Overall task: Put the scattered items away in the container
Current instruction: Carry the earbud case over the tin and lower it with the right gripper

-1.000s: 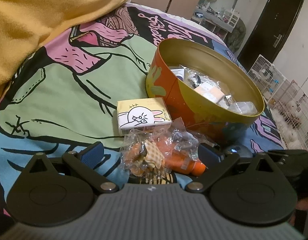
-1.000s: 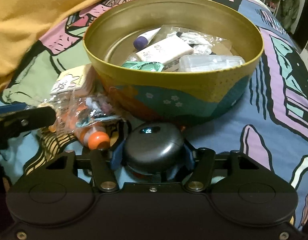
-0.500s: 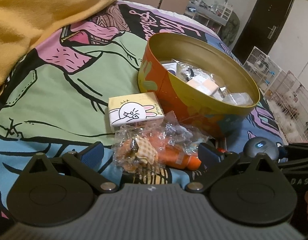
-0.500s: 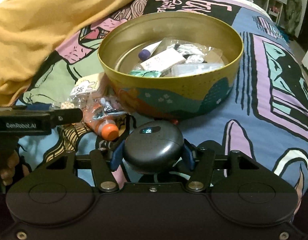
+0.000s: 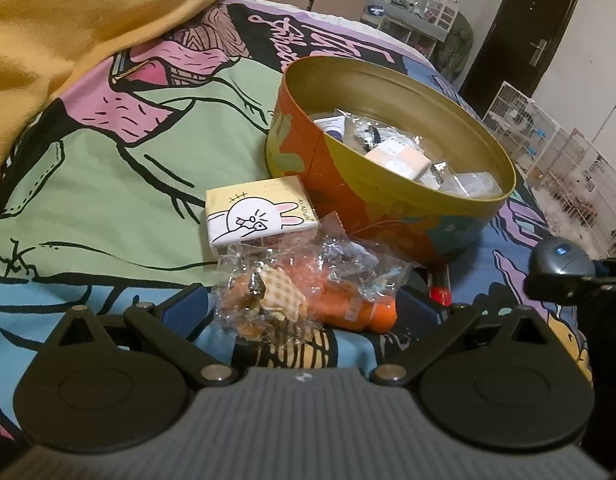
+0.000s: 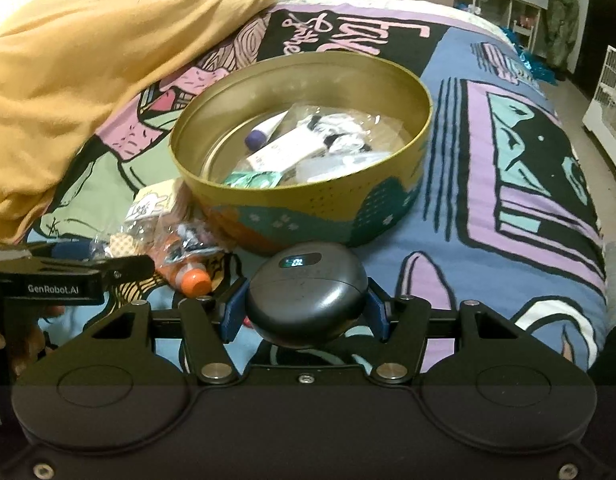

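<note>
On a patterned bedspread (image 6: 507, 184), the tin (image 6: 308, 216) holds several items; right gripper (image 6: 306, 312) clamps an earbud case (image 6: 308, 300), left gripper (image 5: 304, 312) spread around a cellophane packet (image 5: 308, 280), box (image 5: 260, 212) waiting.

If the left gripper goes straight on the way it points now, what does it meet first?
Most likely the crinkled clear plastic bag with the orange bottle, which lies between the open fingers of the left gripper. Beyond it stand the yellow rabbit-print box and the round gold-lined tin; depth is unclear.

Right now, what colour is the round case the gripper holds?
Dark grey, almost black, earbud case with a small lit display; the right wrist view shows it best.
</note>
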{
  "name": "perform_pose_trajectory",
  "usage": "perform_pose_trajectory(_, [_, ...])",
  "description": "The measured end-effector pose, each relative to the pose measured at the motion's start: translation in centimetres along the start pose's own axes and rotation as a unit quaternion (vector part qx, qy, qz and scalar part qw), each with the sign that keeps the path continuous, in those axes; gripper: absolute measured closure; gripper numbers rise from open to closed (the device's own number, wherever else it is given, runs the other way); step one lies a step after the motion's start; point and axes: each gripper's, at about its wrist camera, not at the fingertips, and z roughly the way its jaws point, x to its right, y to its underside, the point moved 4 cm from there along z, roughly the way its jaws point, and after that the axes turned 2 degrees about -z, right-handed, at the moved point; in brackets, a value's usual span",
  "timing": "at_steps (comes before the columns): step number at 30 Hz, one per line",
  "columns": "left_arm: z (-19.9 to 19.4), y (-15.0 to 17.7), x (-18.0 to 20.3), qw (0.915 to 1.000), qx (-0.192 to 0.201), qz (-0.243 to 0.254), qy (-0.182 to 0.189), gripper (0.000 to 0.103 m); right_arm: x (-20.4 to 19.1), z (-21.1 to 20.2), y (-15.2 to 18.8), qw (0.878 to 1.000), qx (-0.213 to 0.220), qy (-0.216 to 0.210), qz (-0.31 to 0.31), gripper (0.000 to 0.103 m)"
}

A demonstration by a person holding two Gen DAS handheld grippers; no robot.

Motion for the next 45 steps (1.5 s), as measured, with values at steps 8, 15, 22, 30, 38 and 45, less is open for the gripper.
perform_pose_trajectory(8, [-0.3,-0.1,0.0,0.9999,0.006,-0.001,0.008,0.0,0.9,-0.7,-0.2,1.0,-0.001,0.012,0.013,0.046])
perform_pose_trajectory(15, [-0.3,-0.1,0.1,0.9999,0.008,0.0,0.009,0.0,1.0,-1.2,-0.3,1.0,0.0,0.014,0.02,0.046])
perform_pose_trajectory(22, [-0.3,-0.2,0.0,0.9999,0.009,-0.002,0.009,0.0,0.9,-1.8,-1.1,1.0,0.007,0.019,0.02,0.046])
perform_pose_trajectory(30, [-0.2,-0.2,0.1,0.9999,0.011,0.0,0.009,0.0,1.0,-2.4,-2.2,1.0,0.014,0.023,0.013,0.046])
perform_pose_trajectory(38, [-0.2,-0.4,-0.2,0.9998,0.015,-0.01,0.011,0.0,0.8,-2.8,-3.2,0.999,0.022,0.026,0.008,0.046])
perform_pose_trajectory(45, [-0.1,-0.5,-0.6,0.9996,0.012,-0.022,0.014,0.0,0.4,-3.0,-4.6,0.999,0.033,0.029,-0.001,0.046])
